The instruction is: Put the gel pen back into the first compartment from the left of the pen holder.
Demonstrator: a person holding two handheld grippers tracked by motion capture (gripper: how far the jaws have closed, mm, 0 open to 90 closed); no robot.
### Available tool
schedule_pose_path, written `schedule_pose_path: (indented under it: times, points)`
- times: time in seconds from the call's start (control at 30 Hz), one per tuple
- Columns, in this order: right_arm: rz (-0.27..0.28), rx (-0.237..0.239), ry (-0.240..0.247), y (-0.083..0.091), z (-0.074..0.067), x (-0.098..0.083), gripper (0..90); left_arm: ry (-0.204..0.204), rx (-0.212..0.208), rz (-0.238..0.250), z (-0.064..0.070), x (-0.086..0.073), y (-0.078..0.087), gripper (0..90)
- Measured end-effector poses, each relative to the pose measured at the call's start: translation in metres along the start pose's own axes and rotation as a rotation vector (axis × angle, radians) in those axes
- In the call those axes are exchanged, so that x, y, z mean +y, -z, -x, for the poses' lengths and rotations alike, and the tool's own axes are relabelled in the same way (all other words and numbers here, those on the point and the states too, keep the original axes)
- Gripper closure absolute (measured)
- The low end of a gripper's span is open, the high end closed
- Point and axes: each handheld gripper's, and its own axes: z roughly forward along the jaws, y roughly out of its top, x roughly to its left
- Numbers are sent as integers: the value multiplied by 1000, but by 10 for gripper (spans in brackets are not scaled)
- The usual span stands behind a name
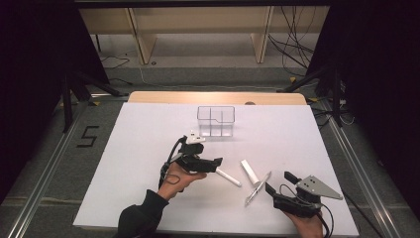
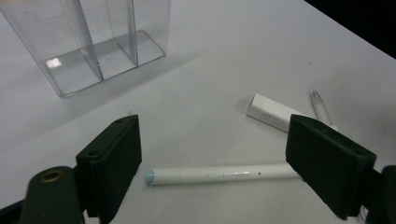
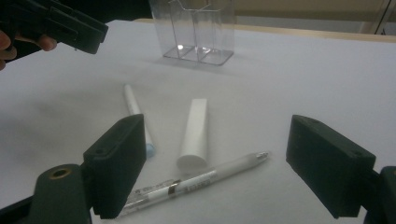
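White table [image 1: 148,148]: clear three-compartment organizer [image 1: 216,121] holds nothing. Left gripper [image 2: 215,154] hovers wide over white pen [image 2: 224,173]; right gripper [image 3: 215,161] wide.

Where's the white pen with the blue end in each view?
High view: the white pen lies just right of the left claw, left of the white block.
Left gripper view: low centre, lying crosswise between the open jaws.
Right gripper view: left of centre, partly behind the left jaw.
Shared landmark: the clear box, behind the pen.
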Motion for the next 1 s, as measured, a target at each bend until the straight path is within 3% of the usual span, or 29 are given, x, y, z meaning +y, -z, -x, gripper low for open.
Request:
schedule_pose_path:
  times: [0.37, 1.0]
  points:
    - [-4, -3, 6, 0, 2, 0, 209, -35, -29, -20, 19, -2, -5, 179]
    - [-5, -28, 3, 1, 3, 0, 209, -118, -111, -96, 73, -23, -30, 183]
